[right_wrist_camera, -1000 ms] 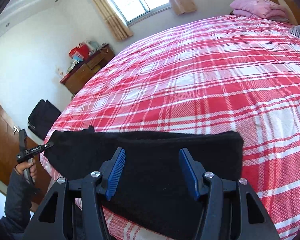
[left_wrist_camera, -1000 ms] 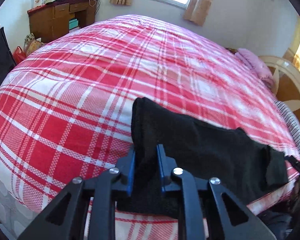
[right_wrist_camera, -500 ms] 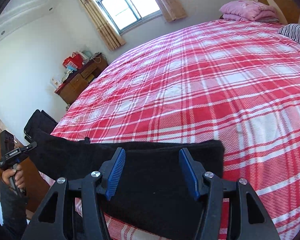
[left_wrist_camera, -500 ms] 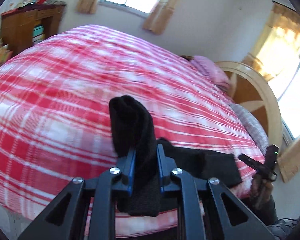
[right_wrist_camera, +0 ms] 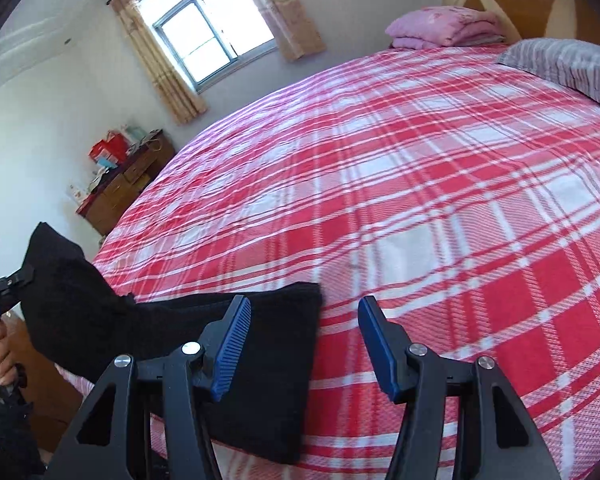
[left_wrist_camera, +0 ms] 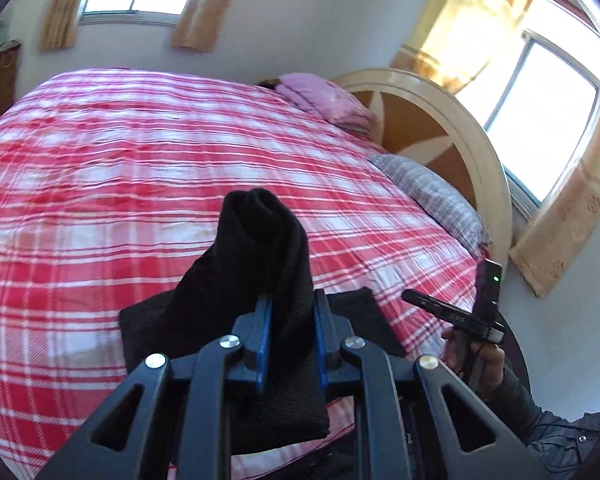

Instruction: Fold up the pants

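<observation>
The left tongs [left_wrist_camera: 289, 334] are pinching a raised end of the black pants [right_wrist_camera: 260, 360] over the bed [right_wrist_camera: 420, 200]; the right tongs [right_wrist_camera: 304, 344] are gaping wide, gripping nothing.

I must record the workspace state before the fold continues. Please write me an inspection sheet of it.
Surface: bed with red plaid cover.
Job's things: black pants, one end lifted, the rest flat at the bed edge.
Clutter: pink folded blanket, grey striped pillow.
Grippers: left gripper jaws shut on the pants; right gripper jaws open, empty.
Cables: nothing seen.
Surroundings: wooden dresser, curtained window, headboard.
</observation>
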Demonstrator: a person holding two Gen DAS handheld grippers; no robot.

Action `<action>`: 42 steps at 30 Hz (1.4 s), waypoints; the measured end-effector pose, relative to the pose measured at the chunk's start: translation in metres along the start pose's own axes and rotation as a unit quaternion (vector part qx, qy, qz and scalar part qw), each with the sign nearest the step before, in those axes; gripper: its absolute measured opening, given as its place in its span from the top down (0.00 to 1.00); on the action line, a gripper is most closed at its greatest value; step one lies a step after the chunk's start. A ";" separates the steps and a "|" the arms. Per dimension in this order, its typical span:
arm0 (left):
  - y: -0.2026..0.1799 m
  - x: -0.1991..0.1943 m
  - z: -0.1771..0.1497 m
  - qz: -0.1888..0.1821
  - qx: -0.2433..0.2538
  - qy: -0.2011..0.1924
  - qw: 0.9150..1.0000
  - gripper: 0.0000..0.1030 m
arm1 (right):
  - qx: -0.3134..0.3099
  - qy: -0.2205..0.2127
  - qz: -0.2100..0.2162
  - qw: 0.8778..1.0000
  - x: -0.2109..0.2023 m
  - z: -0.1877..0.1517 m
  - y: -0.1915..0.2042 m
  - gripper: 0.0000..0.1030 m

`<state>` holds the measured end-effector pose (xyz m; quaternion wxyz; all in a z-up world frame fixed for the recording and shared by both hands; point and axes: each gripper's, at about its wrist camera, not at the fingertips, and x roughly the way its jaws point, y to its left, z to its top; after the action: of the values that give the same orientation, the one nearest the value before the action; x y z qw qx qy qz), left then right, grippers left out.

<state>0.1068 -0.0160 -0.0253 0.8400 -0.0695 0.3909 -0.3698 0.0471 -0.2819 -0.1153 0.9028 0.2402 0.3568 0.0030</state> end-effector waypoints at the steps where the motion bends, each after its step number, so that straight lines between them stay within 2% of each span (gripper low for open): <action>1: -0.008 0.005 0.002 -0.005 0.008 0.005 1.000 0.82 | 0.010 -0.002 -0.004 1.000 0.001 0.001 -0.005 0.44; 6: -0.050 0.037 0.005 -0.028 0.047 0.040 0.998 0.82 | 0.035 -0.004 -0.014 0.999 0.006 0.000 -0.020 0.44; 11: -0.068 0.083 -0.004 -0.034 0.060 0.092 0.993 0.82 | 0.041 -0.002 -0.015 0.999 0.011 -0.002 -0.023 0.44; 20: -0.099 0.154 -0.028 -0.006 0.098 0.145 0.985 0.81 | 0.039 0.002 -0.021 0.999 0.021 -0.006 -0.025 0.44; 24: -0.114 0.170 -0.041 -0.003 0.126 0.155 0.980 0.76 | 0.043 -0.004 -0.015 0.999 0.019 -0.006 -0.028 0.44; 26: -0.122 0.157 -0.043 -0.014 0.143 0.133 0.981 0.70 | 0.049 -0.008 -0.014 0.999 0.017 -0.005 -0.032 0.44; 28: -0.122 0.143 -0.041 -0.014 0.148 0.109 0.983 0.44 | 0.055 -0.008 -0.010 0.998 0.016 -0.004 -0.033 0.44; 30: -0.116 0.121 -0.040 0.007 0.153 0.070 0.986 0.35 | 0.056 0.000 -0.002 0.998 0.015 -0.003 -0.031 0.44; 33: -0.095 0.095 -0.041 0.048 0.150 0.034 0.987 0.34 | 0.034 0.019 0.025 0.999 0.014 -0.004 -0.014 0.44; 36: -0.067 0.084 -0.047 0.115 0.145 0.014 0.983 0.27 | -0.003 0.048 0.058 0.997 0.014 -0.008 0.013 0.44; 38: -0.044 0.082 -0.056 0.162 0.137 0.014 0.977 0.27 | -0.022 0.069 0.067 0.995 0.017 -0.013 0.030 0.44; 42: -0.006 0.084 -0.068 0.183 0.090 0.032 0.978 0.27 | -0.061 0.105 0.039 0.992 0.028 -0.026 0.050 0.44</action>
<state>0.0909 -0.0651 -0.1201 0.8834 0.0913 0.3888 -0.2453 0.0595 -0.2216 -0.1282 0.8727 0.1964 0.4388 0.0852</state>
